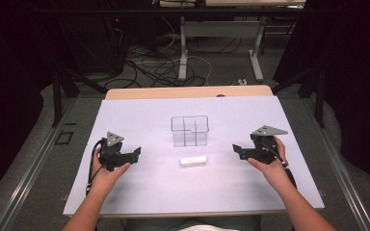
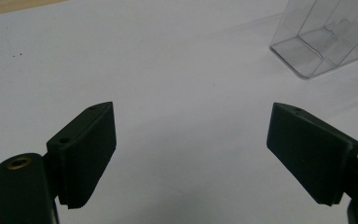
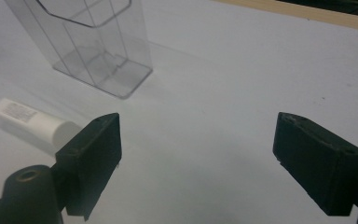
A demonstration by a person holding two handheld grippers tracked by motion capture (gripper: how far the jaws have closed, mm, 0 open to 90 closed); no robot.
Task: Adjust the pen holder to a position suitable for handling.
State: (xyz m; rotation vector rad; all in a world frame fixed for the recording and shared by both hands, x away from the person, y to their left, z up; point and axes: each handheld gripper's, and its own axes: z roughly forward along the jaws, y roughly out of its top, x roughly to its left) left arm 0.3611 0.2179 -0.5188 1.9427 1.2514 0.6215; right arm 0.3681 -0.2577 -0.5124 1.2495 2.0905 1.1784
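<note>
High view, left gripper [image 1: 136,153] and right gripper [image 1: 236,148] fingers wide apart (nothing held), white tube [image 1: 193,160] between them

A: A white table sheet [image 1: 139,192] at centre, with a bare wooden strip [image 1: 188,92] along its 12 o'clock edge.

B: Beyond it, at 11 o'clock, cables [image 1: 149,67] lie tangled on the grey floor [image 1: 221,62]. One white desk leg [image 1: 183,53] stands at 12 o'clock, a second leg [image 1: 256,53] at 1 o'clock.
</note>
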